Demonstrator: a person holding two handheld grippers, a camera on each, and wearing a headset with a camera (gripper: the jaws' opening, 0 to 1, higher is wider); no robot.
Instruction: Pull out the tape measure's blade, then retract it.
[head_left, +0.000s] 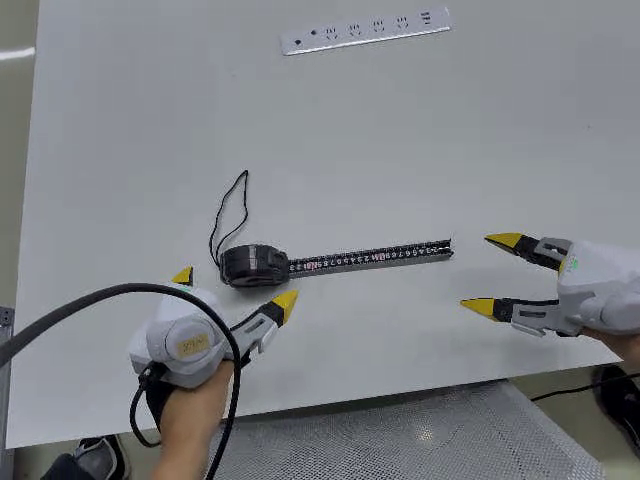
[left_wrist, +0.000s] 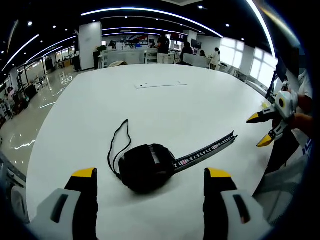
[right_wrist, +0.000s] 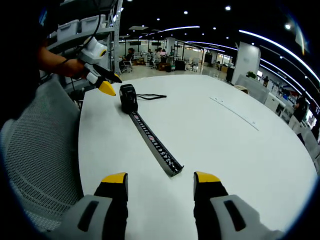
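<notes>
I have the black round tape measure case (head_left: 254, 265) lying flat on the white tabletop (head_left: 400, 130), at about 8 o'clock from the table's middle in the head view. Its black blade with pale markings (head_left: 370, 256) is pulled out flat on the table, running from the case toward 3 o'clock. A thin black cord loop (head_left: 228, 215) trails from the case toward 12 o'clock.

The left gripper, white with yellow-tipped jaws (head_left: 234, 287), sits at 6 o'clock of the case. Its jaws are spread wide and grip nothing. In the left gripper view the case lies just ahead between the two yellow tips, and I see a gap on both sides, so there is no contact.

The right gripper, same white body and yellow tips (head_left: 490, 273), is at about 4 o'clock of the blade's free end, near it but apart. Its jaws are also spread wide and hold nothing. In the right gripper view the blade end lies just ahead of the two tips, slightly toward the left one.

A long white power strip (head_left: 365, 30) lies at 12 o'clock near the far table edge, well apart from the tape. A thick black cable (head_left: 100, 300) arcs off the left gripper toward 9 o'clock. A grey perforated metal surface (head_left: 450, 430) sits below the table edge at 6 o'clock
</notes>
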